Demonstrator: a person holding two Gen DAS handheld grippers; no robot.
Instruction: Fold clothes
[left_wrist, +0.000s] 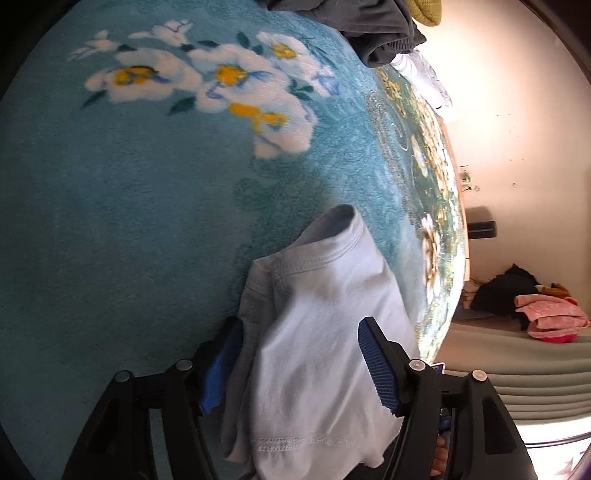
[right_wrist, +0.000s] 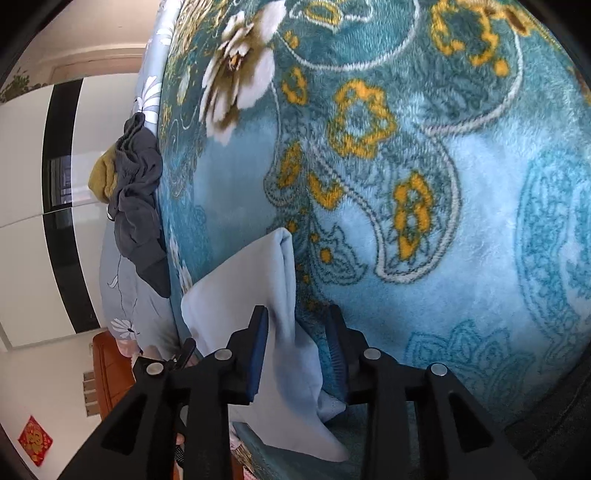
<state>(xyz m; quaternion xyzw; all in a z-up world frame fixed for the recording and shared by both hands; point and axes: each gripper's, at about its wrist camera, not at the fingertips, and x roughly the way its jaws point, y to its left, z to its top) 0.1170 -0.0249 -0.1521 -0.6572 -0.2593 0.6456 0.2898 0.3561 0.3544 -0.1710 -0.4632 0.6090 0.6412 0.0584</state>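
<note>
A pale blue-white garment (left_wrist: 325, 266) with stitched hems lies bunched on the teal flowered blanket (left_wrist: 129, 221). My left gripper (left_wrist: 301, 325) straddles it; the blue pads stand well apart on either side of the cloth and do not press it. In the right wrist view another folded part of the same pale garment (right_wrist: 240, 295) runs between the fingers of my right gripper (right_wrist: 297, 310). The cloth brushes the left pad, and a gap shows on the right pad's side. Both grippers point down at the blanket (right_wrist: 443, 258).
A dark grey garment (left_wrist: 369, 29) and a mustard-yellow item (left_wrist: 428, 11) lie at the bed's far end, seen too as a grey heap (right_wrist: 136, 192) at its edge. Pink clothes (left_wrist: 550, 317) and black ones (left_wrist: 502, 291) sit on a separate surface beyond the bed.
</note>
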